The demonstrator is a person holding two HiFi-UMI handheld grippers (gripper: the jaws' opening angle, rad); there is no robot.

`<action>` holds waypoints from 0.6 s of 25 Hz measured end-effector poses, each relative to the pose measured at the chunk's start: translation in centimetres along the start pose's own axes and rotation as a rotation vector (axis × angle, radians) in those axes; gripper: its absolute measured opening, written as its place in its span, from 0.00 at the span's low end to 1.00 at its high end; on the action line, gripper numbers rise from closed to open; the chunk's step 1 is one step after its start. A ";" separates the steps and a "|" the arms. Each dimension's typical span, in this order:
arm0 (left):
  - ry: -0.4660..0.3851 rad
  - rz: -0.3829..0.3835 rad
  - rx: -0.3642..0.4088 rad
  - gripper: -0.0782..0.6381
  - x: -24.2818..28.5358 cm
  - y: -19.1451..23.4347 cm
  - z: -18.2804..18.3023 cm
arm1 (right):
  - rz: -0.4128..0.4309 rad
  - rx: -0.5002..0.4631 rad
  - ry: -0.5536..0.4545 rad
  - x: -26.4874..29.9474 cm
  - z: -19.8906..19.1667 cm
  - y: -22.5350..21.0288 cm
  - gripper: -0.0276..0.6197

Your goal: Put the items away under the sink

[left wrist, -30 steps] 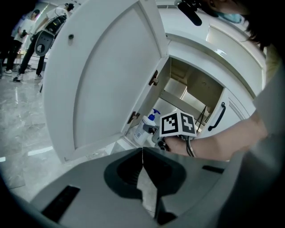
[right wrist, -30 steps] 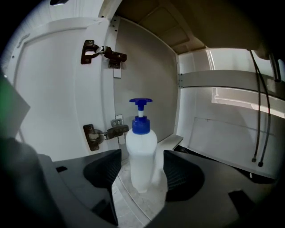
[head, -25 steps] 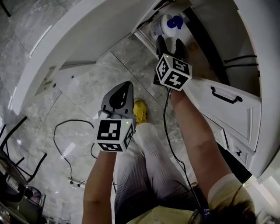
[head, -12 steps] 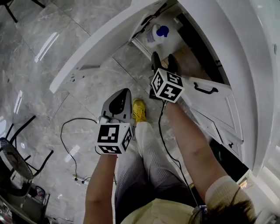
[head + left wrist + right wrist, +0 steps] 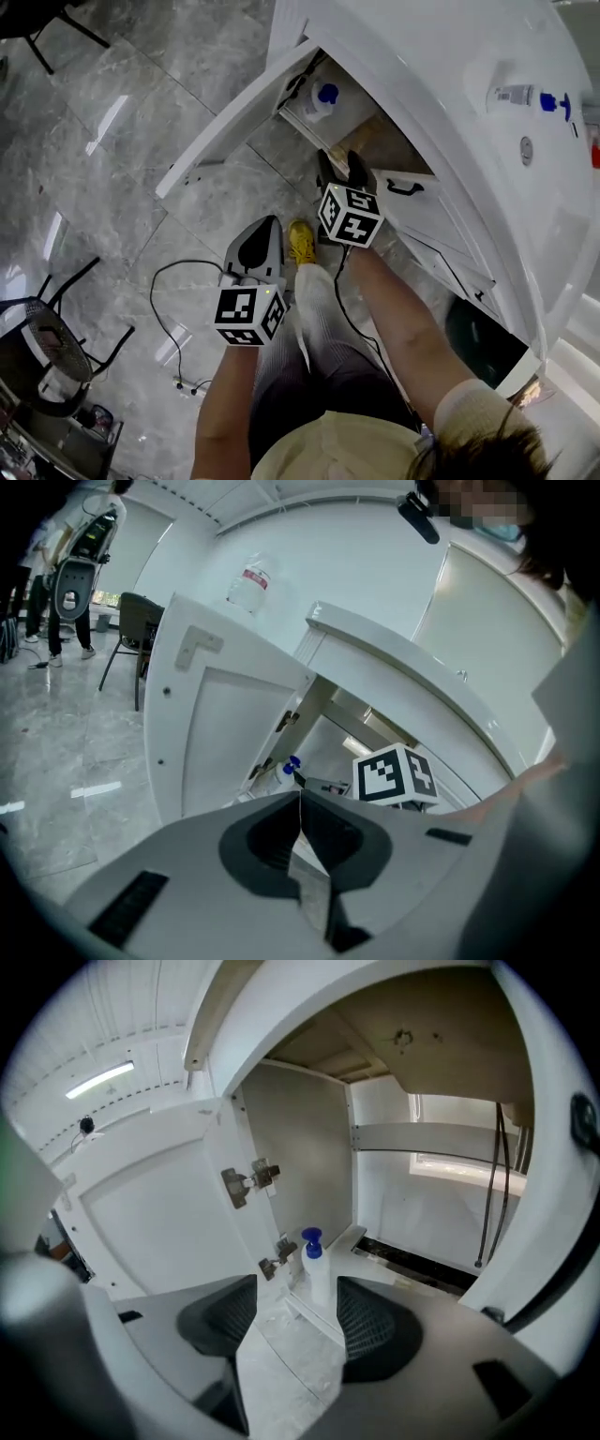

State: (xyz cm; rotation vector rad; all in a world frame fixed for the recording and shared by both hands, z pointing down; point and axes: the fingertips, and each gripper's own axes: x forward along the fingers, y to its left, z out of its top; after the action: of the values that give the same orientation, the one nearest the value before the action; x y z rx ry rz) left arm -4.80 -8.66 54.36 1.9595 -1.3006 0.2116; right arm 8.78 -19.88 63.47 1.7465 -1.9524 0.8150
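A white bottle with a blue pump [image 5: 326, 98] stands upright at the front left of the open cabinet under the sink [image 5: 380, 141]. In the right gripper view the white bottle [image 5: 317, 1274] appears beyond the jaws, not touched. My right gripper [image 5: 340, 161] [image 5: 296, 1293] is open and empty, just outside the cabinet mouth. My left gripper [image 5: 265, 225] [image 5: 300, 801] hovers over the floor to the left, its jaws pressed together with nothing in them. On the countertop lies another bottle [image 5: 525, 97] with a blue cap.
The left cabinet door [image 5: 234, 122] swings wide open; its hinges [image 5: 248, 1180] show. The right door, with a black handle [image 5: 405, 187], is closed. Hoses [image 5: 487, 1194] hang inside. A cable [image 5: 178, 281], a chair [image 5: 56, 337] and the person's yellow shoe [image 5: 301, 241] are on the floor.
The view has pulled back, bringing the countertop into sight. My right gripper has drawn away from the pump bottle, which stays in the cabinet. The left gripper stays shut.
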 end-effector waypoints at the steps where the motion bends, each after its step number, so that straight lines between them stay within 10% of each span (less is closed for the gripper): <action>1: -0.001 0.000 0.001 0.16 -0.6 -0.4 0.5 | 0.006 -0.004 0.003 -0.8 0.3 0.2 0.47; 15: -0.023 0.045 -0.016 0.16 -7.6 -4.3 5.5 | 0.053 0.046 -0.010 -11.2 5.7 2.5 0.44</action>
State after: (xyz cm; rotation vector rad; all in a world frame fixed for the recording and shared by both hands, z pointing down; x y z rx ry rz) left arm -6.18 -6.07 44.44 1.9256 -1.3583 0.2004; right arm 8.41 -15.02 51.67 1.7347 -2.0088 0.8775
